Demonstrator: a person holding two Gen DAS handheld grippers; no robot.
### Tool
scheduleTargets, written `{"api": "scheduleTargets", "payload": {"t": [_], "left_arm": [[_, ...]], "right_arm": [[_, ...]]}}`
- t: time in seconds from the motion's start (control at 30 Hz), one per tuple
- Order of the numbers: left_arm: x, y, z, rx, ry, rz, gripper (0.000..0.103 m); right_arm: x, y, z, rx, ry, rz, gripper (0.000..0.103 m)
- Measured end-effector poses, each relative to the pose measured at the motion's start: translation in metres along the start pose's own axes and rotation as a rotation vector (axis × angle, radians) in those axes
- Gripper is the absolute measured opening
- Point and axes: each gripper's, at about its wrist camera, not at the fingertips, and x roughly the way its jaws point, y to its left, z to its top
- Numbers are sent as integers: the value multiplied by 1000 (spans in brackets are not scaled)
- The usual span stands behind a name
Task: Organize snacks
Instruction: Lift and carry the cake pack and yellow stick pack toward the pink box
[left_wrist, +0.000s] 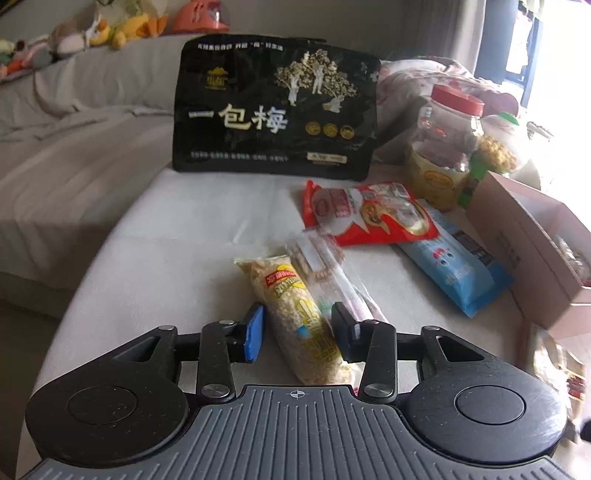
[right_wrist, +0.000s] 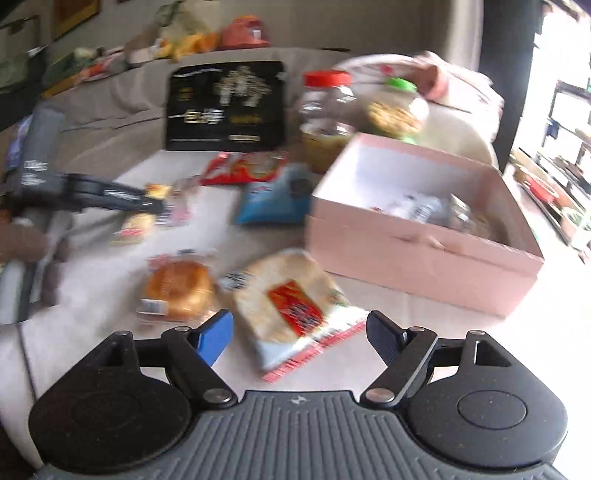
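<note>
The counter (left_wrist: 177, 236), draped in pale cloth, is carrying the whole spread, and the pink box (right_wrist: 424, 254) is sitting open at its right edge with a few packets already lying inside. A black bag (left_wrist: 275, 110) is standing upright along the far edge, with two jars (left_wrist: 448, 144) beside it toward the far right corner. A red pack (left_wrist: 364, 214) is lying mid-counter, overlapping a blue pack (left_wrist: 458, 269). Nearer, the left tongs (left_wrist: 297, 332) are standing part open around a yellow cereal tube (left_wrist: 295, 310), which lies lengthwise between them; the right pad looks very close to the tube while a gap shows by the blue pad, so no grip is made yet. A clear packet (left_wrist: 325, 258) is lying just beside the tube and could get pinched along with it. The right tongs (right_wrist: 301, 338) are hanging wide and empty over a rice-cracker pack (right_wrist: 291, 310) by the near edge, with a bun (right_wrist: 177, 291) just to its left. Closing well probably means centring each pair on the middle of its pack, lowering until the pads are flanking the sides, then squeezing gently, since both snacks are likely crushing easily, before carrying them to the box.
</note>
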Motion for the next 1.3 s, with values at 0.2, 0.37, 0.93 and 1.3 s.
{"api": "scheduleTargets", "payload": {"t": [0.2, 0.37, 0.93, 1.3], "left_arm": [[-42, -7, -29, 69, 110, -168, 39], [-77, -15, -57, 146, 148, -181, 36], [-83, -35, -65, 169, 145, -143, 37], [-86, -124, -91, 379, 201, -326, 37]], "right_arm": [[-2, -5, -4, 16, -10, 23, 80], [4, 27, 10, -36, -11, 101, 81], [3, 56, -4, -103, 88, 145, 54], [-38, -17, -53, 60, 83, -104, 55]]}}
